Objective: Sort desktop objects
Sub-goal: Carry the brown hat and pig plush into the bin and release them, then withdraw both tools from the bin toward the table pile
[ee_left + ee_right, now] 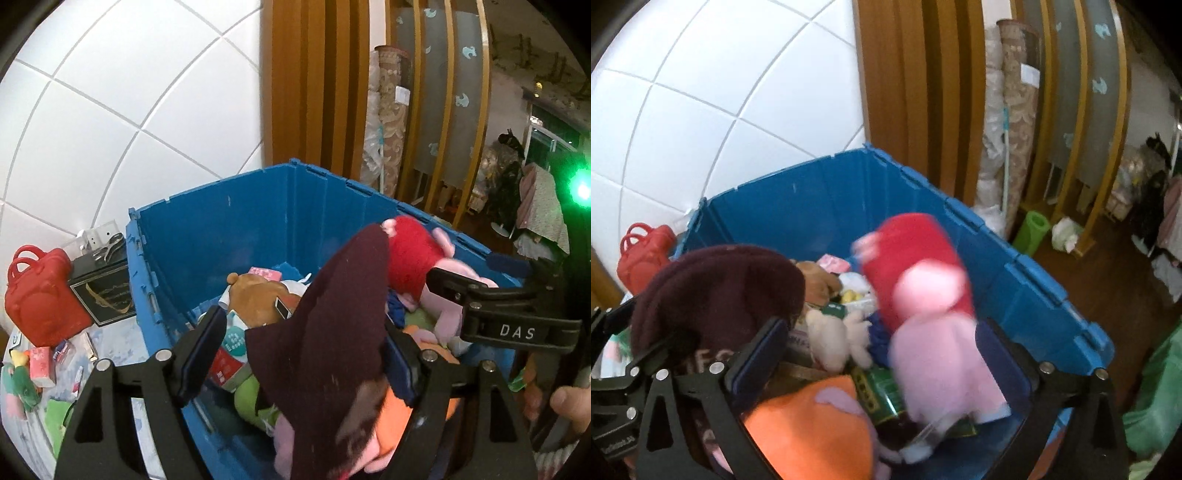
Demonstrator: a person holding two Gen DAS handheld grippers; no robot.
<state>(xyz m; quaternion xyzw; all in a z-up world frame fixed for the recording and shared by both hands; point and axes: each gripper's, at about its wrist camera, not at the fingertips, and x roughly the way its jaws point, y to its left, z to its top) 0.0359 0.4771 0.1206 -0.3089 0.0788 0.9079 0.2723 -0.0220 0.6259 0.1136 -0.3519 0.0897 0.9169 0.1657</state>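
**Both grippers over the blue bin, toys dropping in**

Left wrist view: my left gripper (pixel 295 354) hangs over the blue crate (pixel 221 221), jaws well apart. A maroon cloth (pixel 332 332) stands between them; it lies against the right pad, but the left pad is clear of it, so I count no grip. Below sit a brown bear toy (pixel 255 295) and other soft toys. The right gripper (pixel 491 295) reaches in from the right beside the pink-and-red plush (pixel 410 251). A red handbag (pixel 40 291) stands on the table left of the crate.

Right wrist view: my right gripper (pixel 882 362) has its jaws at their widest. The pink-and-red plush (pixel 934 325), blurred, is between them over the crate (pixel 1034 295), touching neither pad as far as I can tell. An orange plush (pixel 809 428) lies near the left finger.
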